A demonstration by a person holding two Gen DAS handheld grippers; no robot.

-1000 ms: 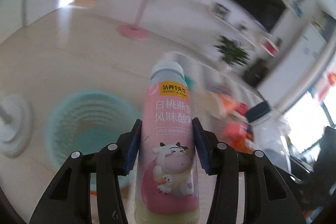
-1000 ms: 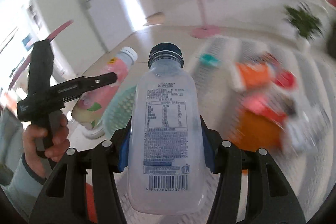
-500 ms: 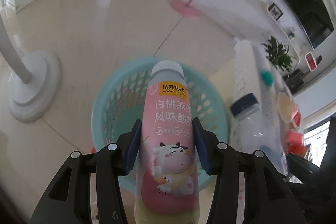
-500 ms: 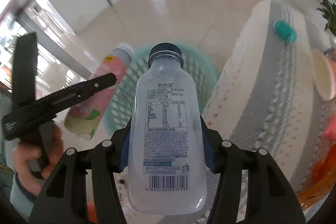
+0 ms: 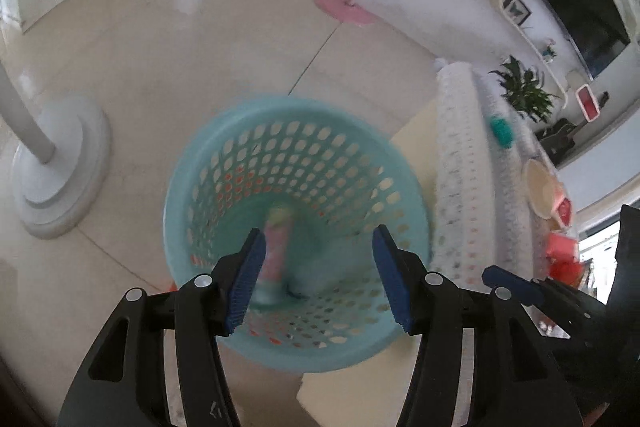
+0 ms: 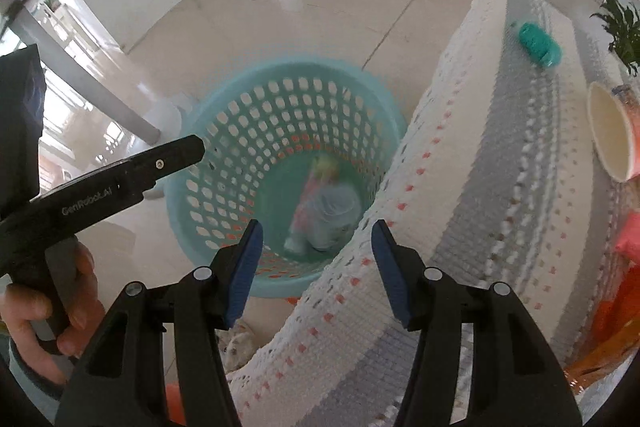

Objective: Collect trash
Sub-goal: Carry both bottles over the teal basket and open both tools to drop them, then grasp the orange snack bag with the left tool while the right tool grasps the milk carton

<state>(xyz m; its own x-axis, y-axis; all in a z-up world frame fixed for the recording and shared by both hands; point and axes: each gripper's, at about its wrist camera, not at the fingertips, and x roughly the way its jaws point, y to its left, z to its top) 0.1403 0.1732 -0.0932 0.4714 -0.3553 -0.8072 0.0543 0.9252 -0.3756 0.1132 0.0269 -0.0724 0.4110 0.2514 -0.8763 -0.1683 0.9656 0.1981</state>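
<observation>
A teal mesh basket (image 5: 200,155) stands on the floor beside the table, also in the right wrist view as the basket (image 6: 192,163). Inside it, blurred, lie the pink yoghurt bottle (image 5: 276,251) and the clear bottle (image 6: 334,215), with the pink bottle (image 6: 316,187) just behind it. My left gripper (image 5: 318,279) hangs above the basket; its jaws are opening and nothing is between them. My right gripper (image 6: 316,267) is open and empty over the basket's near rim and the table edge.
A knitted white and grey cloth (image 6: 500,147) covers the table on the right, with a teal object (image 6: 538,45), a paper cup (image 6: 612,135) and red-orange wrappers (image 6: 628,243) on it. A white stand base (image 5: 60,171) sits left of the basket. A hand (image 6: 44,311) holds the left gripper.
Both bottles have left the jaws and dropped into the basket. Both grippers have come down over the basket, and their jaws now stand empty and apart.
</observation>
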